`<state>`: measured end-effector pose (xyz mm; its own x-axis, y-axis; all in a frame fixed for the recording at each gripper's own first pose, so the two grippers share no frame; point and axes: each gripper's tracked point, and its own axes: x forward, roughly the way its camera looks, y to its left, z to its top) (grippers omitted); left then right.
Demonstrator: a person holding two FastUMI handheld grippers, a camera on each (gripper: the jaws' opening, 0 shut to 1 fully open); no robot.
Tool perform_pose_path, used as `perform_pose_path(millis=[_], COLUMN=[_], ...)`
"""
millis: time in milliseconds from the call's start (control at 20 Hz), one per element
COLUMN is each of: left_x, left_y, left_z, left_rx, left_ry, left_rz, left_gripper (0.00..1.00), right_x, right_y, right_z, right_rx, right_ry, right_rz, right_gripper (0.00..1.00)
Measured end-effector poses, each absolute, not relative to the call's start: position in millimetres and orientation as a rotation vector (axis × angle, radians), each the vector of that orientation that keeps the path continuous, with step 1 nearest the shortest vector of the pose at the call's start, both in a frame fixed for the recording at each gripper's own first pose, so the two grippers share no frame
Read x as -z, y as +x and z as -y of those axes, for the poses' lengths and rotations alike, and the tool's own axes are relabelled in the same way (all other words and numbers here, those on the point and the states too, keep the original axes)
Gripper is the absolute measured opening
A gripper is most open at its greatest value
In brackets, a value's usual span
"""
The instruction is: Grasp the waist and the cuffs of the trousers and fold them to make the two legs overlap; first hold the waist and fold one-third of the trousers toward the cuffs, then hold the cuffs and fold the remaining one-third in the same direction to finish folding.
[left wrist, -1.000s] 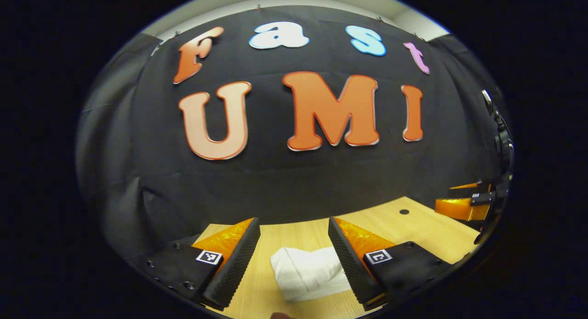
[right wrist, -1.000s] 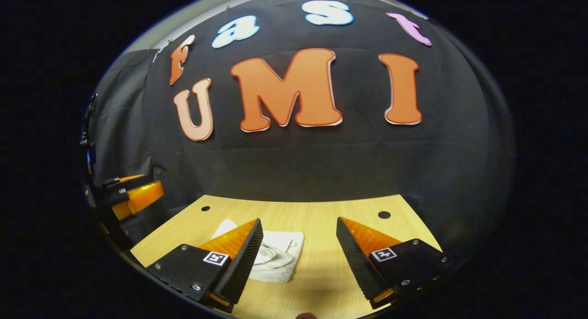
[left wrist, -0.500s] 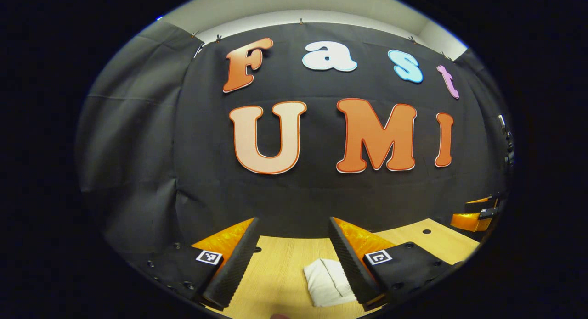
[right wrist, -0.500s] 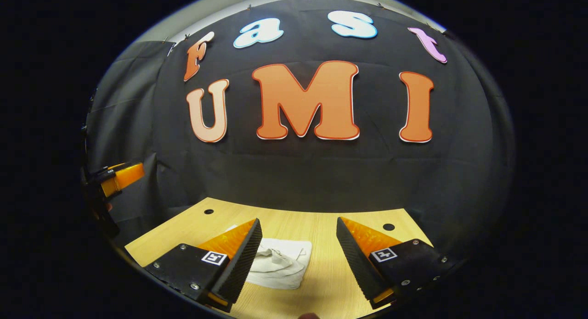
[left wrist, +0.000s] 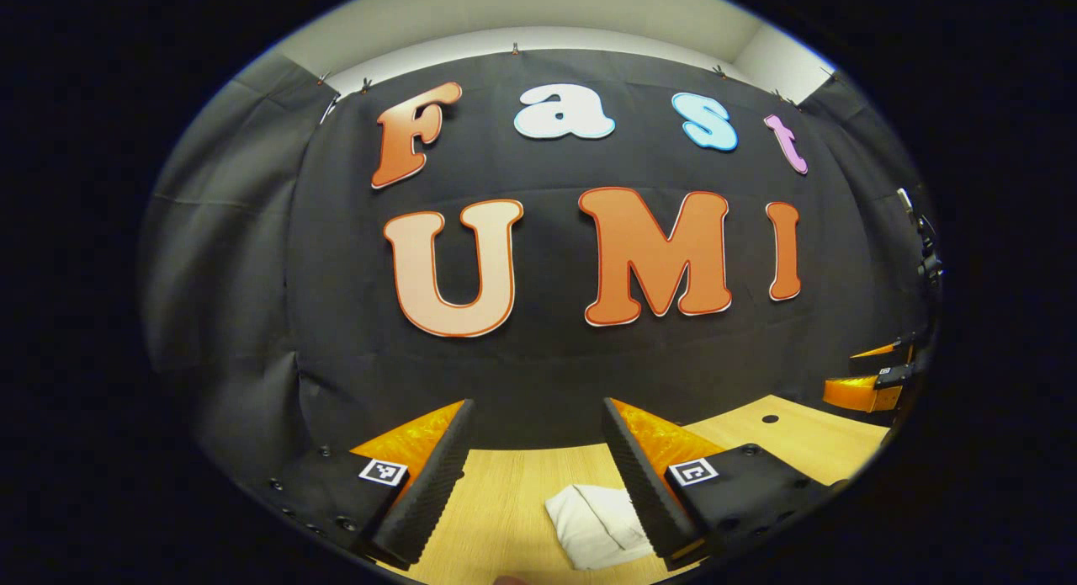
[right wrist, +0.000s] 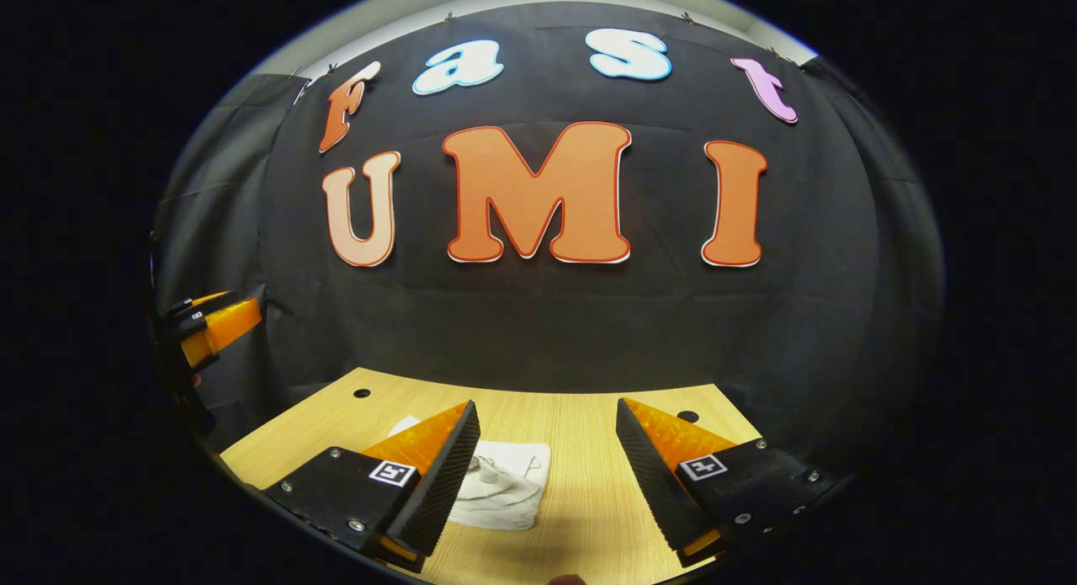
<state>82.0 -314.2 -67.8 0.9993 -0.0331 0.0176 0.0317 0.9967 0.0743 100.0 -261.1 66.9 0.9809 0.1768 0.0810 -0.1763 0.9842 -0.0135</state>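
On the wooden worktop (right wrist: 580, 484) lie the folded white trousers (right wrist: 505, 488), a compact bundle below both grippers. Left gripper (left wrist: 538, 475) and right gripper (right wrist: 547, 475) are wide apart, empty, raised; bundle sits nearer the left gripper. Folding looks complete.

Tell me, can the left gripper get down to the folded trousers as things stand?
Probably yes. The left gripper is open and holds nothing, and the folded trousers lie on the bare wooden table just ahead, beside its right finger. The right gripper sits far off to the side.
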Motion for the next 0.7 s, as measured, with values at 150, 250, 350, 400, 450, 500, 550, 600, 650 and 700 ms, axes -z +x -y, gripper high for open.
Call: perform_pose_path(millis=[150,250,350,400,450,500,550,600,650,700], left_x=[63.3,63.3,66.1,67.1,66.6,67.7,68.0,67.5,67.4,67.0], left_y=[78.5,77.9,76.8,76.5,75.8,78.5,78.4,78.1,78.6,78.4], left_z=[315.2,315.3,313.9,313.4,312.4,311.3,309.6,308.5,308.2,307.3], left_rx=[0.038,0.039,0.042,0.044,0.044,0.045,0.043,0.046,0.049,0.048], left_ry=[0.083,0.093,0.097,0.097,0.098,0.099,0.100,0.098,0.097,0.097], left_rz=[0.040,0.044,0.038,0.034,0.032,0.030,0.030,0.031,0.033,0.032], left_gripper=[0.97,0.96,0.97,0.97,0.97,0.97,0.97,0.97,0.97,0.98], right_x=[-69.1,-70.7,-71.9,-72.5,-72.3,-72.8,-72.1,-72.6,-72.5,-73.4], right_y=[96.7,96.4,96.3,95.6,95.9,96.5,96.1,96.4,95.1,93.4], right_z=[257.7,255.8,253.1,250.4,249.1,246.5,243.6,241.7,240.2,239.0], right_rx=[-0.179,-0.179,-0.176,-0.178,-0.176,-0.179,-0.178,-0.178,-0.176,-0.174], right_ry=[-0.017,-0.022,-0.020,-0.017,-0.015,-0.014,-0.015,-0.013,-0.012,-0.011], right_rz=[0.091,0.098,0.103,0.105,0.106,0.107,0.106,0.105,0.105,0.107], right_gripper=[0.98,0.98,0.98,0.98,0.98,0.98,0.98,0.98,0.98,0.98])
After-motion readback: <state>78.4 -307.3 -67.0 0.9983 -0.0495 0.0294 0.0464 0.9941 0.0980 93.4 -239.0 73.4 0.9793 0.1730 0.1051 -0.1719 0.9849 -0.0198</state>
